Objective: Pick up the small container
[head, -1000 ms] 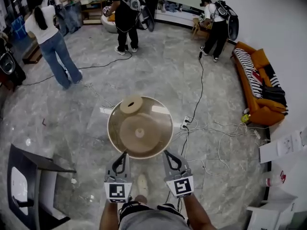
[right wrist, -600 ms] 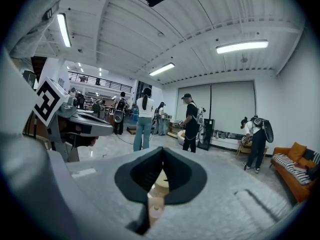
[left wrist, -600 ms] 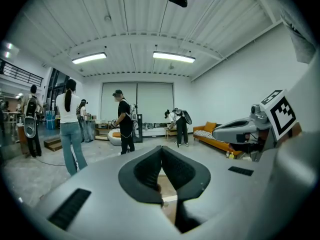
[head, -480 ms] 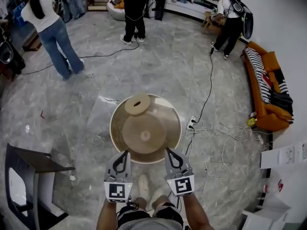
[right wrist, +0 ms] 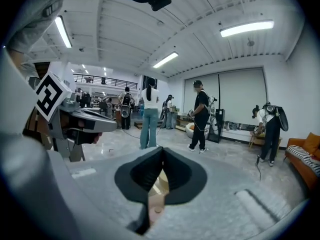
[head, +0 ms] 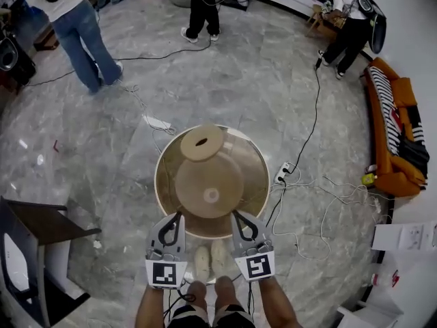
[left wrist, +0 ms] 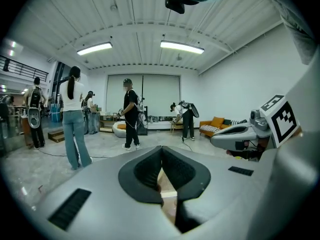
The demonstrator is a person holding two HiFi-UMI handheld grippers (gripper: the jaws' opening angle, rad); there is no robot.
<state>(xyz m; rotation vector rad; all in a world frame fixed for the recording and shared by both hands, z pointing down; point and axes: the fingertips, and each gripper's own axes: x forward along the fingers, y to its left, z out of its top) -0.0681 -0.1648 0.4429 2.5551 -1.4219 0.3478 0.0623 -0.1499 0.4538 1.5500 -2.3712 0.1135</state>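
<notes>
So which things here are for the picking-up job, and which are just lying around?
For the job:
small round container
round table it sits on
left gripper
right gripper

Just lying about:
big round disc
floor cables
power strip
orange sofa

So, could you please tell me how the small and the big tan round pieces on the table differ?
Size: the small piece is much narrower than the big piece.
Place: the small piece sits at the table's far edge; the big piece fills the middle.
Top: the small piece has a dark oval hole; the big piece shows only a small pale spot.
Both are round, tan and on one table.
</notes>
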